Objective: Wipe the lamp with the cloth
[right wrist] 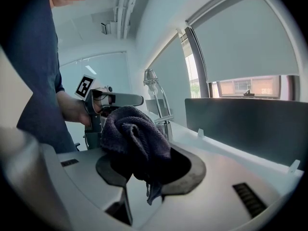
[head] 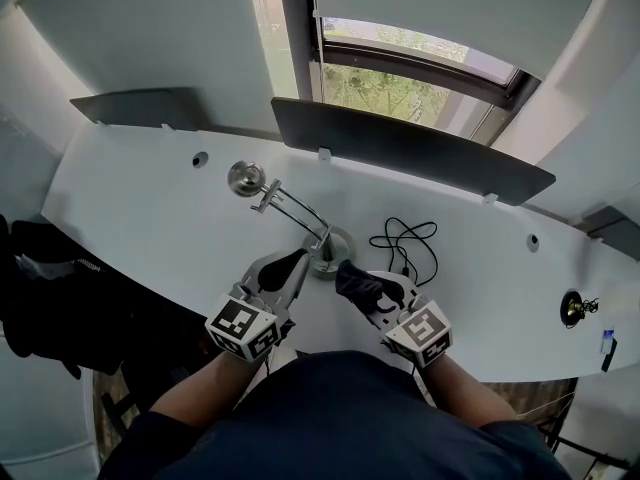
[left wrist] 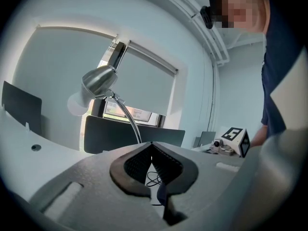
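The lamp [head: 340,240] stands near the desk's [head: 150,208] front edge. It has a round brushed-metal base and thin twin rods that lean away and to the left, up to a small polished domed head [head: 246,178]. Its long axis therefore runs diagonally toward the far left.

The cloth [head: 350,273], dark, nubby terry bunched into a wad, is clamped in the right gripper [head: 360,283], just right of the base. A wipe would probably go forward and to the left along the rods.

The left gripper [head: 297,261] is just beside the base on its left, with its ribbed jaw tips together on nothing. I can't tell whether it touches the base. A black cable [head: 405,240] lies coiled behind the cloth.
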The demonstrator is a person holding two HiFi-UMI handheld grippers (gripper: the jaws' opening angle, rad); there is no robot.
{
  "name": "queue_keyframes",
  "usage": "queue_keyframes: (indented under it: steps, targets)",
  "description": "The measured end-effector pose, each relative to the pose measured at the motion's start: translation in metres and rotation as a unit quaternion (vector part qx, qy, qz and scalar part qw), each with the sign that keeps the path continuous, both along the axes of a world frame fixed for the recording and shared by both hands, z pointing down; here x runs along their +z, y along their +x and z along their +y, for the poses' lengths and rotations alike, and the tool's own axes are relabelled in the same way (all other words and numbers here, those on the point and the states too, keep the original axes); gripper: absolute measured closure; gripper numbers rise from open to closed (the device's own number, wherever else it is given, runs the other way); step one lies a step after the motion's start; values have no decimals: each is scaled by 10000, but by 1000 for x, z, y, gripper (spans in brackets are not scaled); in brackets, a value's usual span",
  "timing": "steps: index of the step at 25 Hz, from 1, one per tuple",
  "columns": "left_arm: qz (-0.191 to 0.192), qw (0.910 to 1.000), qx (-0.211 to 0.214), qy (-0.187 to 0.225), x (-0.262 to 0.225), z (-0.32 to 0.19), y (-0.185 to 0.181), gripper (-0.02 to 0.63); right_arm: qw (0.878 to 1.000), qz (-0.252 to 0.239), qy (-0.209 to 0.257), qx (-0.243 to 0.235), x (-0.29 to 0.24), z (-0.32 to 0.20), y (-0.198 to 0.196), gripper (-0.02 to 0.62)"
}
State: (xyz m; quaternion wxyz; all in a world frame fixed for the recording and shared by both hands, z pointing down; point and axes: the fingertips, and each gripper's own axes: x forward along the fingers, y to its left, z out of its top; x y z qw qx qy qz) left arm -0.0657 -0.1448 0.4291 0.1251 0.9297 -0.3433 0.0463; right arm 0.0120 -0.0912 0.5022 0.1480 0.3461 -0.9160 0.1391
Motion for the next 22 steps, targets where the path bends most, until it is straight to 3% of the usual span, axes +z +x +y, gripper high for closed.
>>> queue_keyframes:
  steps: [16,22]
  targets:
    - [-231,9995,-197,-18,7,-31,8,598,9990,448,-85,11,37,-49,23,437]
    - [-220,9993,-291,35,2,-35,9,562,9947,1007,125,-184,60,-68,28,436]
